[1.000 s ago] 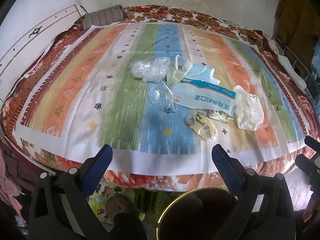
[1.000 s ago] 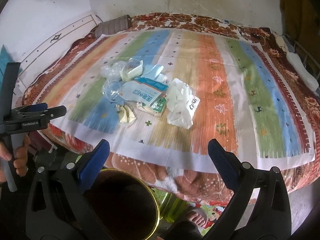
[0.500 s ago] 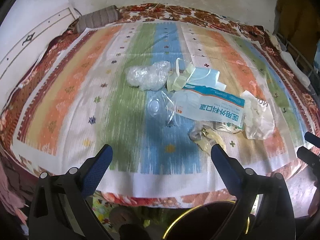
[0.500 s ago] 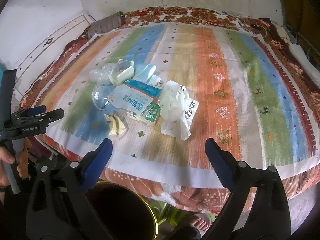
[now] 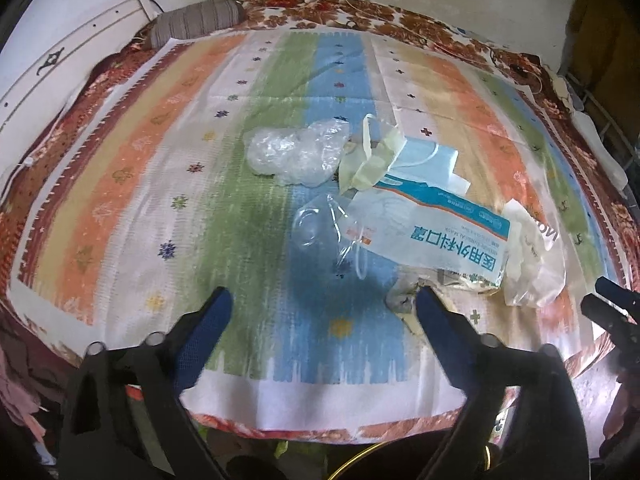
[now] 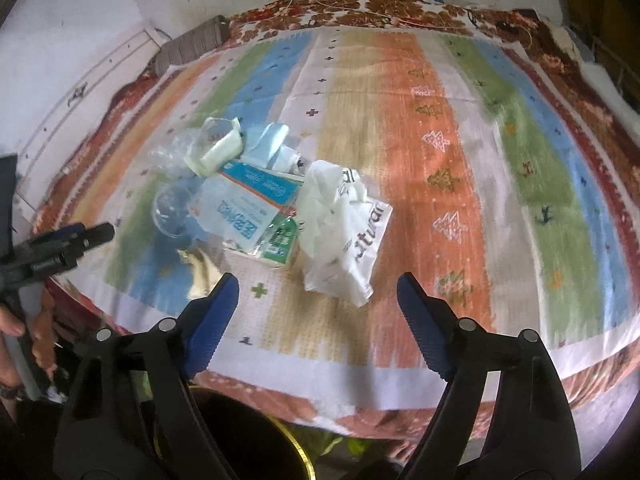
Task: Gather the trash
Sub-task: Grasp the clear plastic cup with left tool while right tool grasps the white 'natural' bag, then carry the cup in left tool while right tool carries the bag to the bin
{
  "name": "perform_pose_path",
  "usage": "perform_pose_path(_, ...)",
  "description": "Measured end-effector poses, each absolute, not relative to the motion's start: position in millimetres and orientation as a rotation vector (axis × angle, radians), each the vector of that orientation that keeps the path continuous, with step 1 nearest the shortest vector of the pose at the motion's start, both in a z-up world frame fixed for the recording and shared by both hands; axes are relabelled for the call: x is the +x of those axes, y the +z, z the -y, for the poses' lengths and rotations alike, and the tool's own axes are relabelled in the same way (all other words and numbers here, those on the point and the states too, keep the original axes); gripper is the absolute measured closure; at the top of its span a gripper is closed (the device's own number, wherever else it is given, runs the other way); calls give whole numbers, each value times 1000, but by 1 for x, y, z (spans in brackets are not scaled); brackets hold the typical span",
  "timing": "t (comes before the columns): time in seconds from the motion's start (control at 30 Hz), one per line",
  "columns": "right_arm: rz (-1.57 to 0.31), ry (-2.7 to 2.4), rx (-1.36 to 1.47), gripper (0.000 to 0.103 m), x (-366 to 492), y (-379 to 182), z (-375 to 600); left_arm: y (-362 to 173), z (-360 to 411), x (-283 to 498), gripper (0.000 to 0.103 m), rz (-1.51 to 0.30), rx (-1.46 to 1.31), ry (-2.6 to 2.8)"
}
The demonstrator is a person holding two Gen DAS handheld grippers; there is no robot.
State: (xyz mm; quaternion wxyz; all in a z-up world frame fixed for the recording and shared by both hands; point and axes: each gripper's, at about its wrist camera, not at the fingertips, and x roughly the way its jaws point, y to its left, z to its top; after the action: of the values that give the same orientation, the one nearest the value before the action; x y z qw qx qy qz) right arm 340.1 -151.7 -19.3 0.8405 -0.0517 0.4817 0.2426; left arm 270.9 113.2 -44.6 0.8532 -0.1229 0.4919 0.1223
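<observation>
Both grippers have come closer to the trash pile since a second ago, and their jaws have just been closing a little, with nothing between them. The left gripper is wide apart over the blue stripe, just beside a small yellowish wrapper. The right gripper is wide too, in front of the white plastic bag. The trash lies in one heap near the front of a bed covered by a striped cloth with a red flowery blanket under it. White walls stand behind, and one striped pillow sits in the far corner. In the heap there is one crumpled clear bag, one clear plastic cup, one pale yellow glove, one blue face mask, one blue and white mask packet and one small green carton. One dark bin with a gold rim stands on the floor below the bed's edge. A hand holds the left gripper's handle.
</observation>
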Motion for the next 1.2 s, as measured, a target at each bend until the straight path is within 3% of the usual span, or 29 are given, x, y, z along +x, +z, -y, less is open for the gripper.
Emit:
perform_pose_path(0.27,-1075,490,-109,45,367,-42,150,-62,-119,294,33,-1068,-341,232)
perform_pose_path(0.43,-1108,491,-117,67,380,-57,147,-69,-119,308,38,-1071,-328,214)
perform_pose_path(0.6,-1124,503,-129,88,386,-65,141,-85,-123,322,52,-1100,-309,206)
perform_pose_path(0.73,-1128,513,-126,93,386,-67,138,-91,-120,330,64,-1105,-279,194)
perform_pose_path(0.8,-1130,516,-125,95,386,-66,138,-93,-119,333,80,-1112,-263,201)
perform_pose_path(0.97,-1110,520,-123,98,383,-58,139,-93,-130,331,100,-1124,-286,245)
perform_pose_path(1.2,-1069,505,-153,98,381,-46,142,-80,-142,322,100,-1099,-331,260)
